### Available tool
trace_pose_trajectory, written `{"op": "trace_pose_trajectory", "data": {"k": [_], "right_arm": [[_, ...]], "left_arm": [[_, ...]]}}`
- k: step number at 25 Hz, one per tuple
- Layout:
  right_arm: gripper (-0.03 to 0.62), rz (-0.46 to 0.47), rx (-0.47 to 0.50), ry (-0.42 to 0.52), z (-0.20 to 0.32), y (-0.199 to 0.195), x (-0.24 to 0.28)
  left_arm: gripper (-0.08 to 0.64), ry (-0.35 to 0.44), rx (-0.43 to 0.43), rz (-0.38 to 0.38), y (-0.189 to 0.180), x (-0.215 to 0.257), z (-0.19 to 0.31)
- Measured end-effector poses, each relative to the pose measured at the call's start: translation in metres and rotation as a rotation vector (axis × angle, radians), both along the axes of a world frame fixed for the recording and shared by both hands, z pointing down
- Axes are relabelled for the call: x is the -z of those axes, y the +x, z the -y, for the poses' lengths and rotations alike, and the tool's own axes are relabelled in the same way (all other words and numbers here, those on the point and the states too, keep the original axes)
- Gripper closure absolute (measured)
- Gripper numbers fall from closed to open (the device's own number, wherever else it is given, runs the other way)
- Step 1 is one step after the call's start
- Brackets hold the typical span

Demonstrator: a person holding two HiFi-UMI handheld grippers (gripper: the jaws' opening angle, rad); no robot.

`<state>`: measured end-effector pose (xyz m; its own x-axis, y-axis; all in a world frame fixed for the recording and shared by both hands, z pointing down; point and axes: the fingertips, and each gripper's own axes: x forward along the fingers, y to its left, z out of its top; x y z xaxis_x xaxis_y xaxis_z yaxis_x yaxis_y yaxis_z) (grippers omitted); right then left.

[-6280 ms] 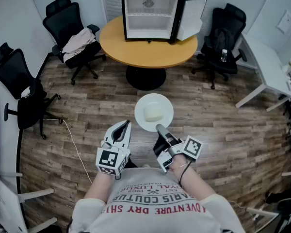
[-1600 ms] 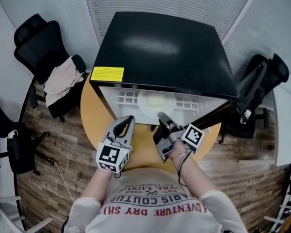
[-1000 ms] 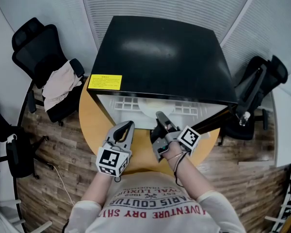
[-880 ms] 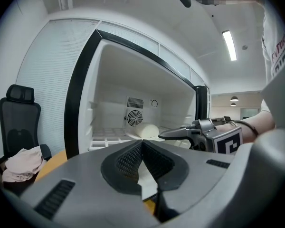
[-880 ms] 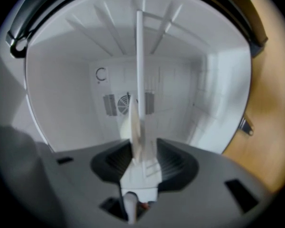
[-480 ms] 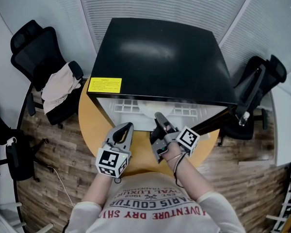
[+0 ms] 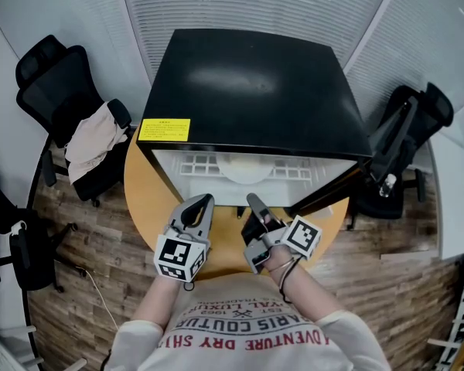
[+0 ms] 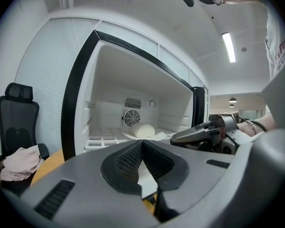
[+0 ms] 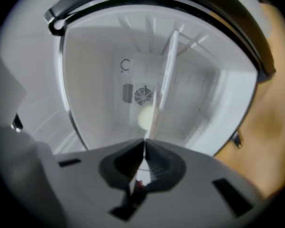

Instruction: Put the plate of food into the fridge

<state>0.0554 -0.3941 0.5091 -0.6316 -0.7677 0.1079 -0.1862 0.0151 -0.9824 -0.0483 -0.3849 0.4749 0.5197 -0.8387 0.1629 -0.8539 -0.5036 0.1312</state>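
The white plate [image 7: 246, 169] with a pale lump of food [image 8: 143, 129] rests on the wire shelf inside the black mini fridge [image 7: 255, 83], whose door [image 7: 325, 195] stands open to the right. In the right gripper view the plate [image 9: 164, 75] appears edge-on, apart from the jaws. My right gripper [image 7: 252, 201] hovers just in front of the fridge opening, its jaws closing till they meet, with nothing between them. Beside it on the left, my left gripper [image 7: 203, 202] is shut and empty, and its tips [image 8: 142, 142] point into the fridge.
The fridge stands on a round orange table [image 7: 143, 199]. A black office chair with a pale cloth [image 7: 97, 139] is at the left, another black chair [image 7: 414, 130] at the right. Wood floor lies all around.
My right gripper has let go of the plate, drawn back out of the fridge toward me, and its jaws have come together. The plate stays on the shelf.
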Motion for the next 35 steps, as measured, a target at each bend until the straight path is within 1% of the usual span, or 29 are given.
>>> {"op": "trace_pose_trajectory", "data": {"k": [3,4,6,8,11,13,18,21,23,27,35], "right_arm": [[0.563,-0.123,0.054,0.142,-0.009,-0.005,0.016],[0.563,-0.184,0.072,0.188,-0.013,-0.006,0.018],[0.563,-0.36,0.097,0.273,-0.021,-0.001,0.017],[0.563,-0.539,0.107,0.385,-0.027,0.005,0.019],[0.563,-0.756,0.104,0.549,-0.031,0.011,0.027],[0.563,-0.847,0.104,0.624,-0.032,0.012,0.033],[0.563,-1.015,0.085,0.718,-0.03,0.017,0.04],[0.563,-1.094,0.075,0.765,-0.028,0.021,0.045],[0.563,-1.115,0.068,0.786,-0.027,0.022,0.048],[0.565,-1.117,0.058,0.798,-0.024,0.024,0.052],[0.565,-1.126,0.088,0.828,-0.027,0.017,0.055]], "left_arm": [[0.532,0.001,-0.006,0.007,0.004,0.001,-0.006],[0.532,0.002,-0.008,0.009,0.005,0.003,-0.008],[0.532,0.004,-0.015,0.012,0.008,0.004,-0.013],[0.532,0.001,-0.022,0.015,0.012,0.004,-0.017],[0.532,-0.001,-0.028,0.019,0.016,0.004,-0.02],[0.532,0.003,-0.03,0.021,0.018,0.006,-0.022],[0.532,0.011,-0.04,0.029,0.026,0.008,-0.025],[0.532,0.027,-0.04,0.029,0.03,0.014,-0.025],[0.532,0.038,-0.034,0.026,0.03,0.018,-0.025],[0.532,0.048,-0.024,0.024,0.031,0.023,-0.025],[0.532,0.049,-0.019,0.028,0.029,0.027,-0.028]]}}
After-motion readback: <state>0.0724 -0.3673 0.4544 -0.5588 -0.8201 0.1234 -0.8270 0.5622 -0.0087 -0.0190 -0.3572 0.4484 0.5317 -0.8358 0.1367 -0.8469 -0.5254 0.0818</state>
